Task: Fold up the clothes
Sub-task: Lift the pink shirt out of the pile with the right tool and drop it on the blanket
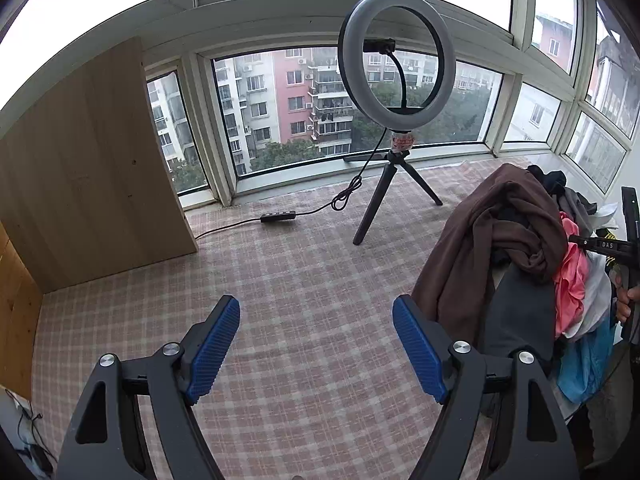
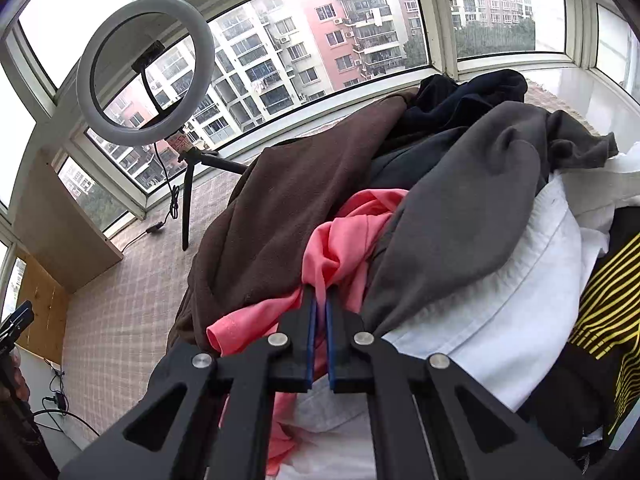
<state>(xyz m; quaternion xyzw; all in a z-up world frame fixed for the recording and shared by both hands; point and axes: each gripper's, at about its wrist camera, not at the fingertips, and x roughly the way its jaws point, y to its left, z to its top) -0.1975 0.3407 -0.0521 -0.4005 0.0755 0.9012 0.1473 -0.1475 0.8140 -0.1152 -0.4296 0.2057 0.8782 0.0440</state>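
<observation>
The right gripper point(image 2: 320, 300) is clamped on a fold of the pink garment point(image 2: 344, 236), low in the clothes pile point(image 1: 520, 248). Left of the pile, the left gripper point(image 1: 316, 344) hangs spread and empty above the checked cloth point(image 1: 280, 272). Beyond the pile stands a ring light point(image 1: 396, 52).

Ring light point(image 1: 396, 50) on tripod beside wooden board point(image 1: 86, 168).

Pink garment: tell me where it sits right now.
In the right wrist view the pink garment lies in the clothes pile, between the brown garment on its left and the grey one on its right, pinched by the right gripper.
</observation>
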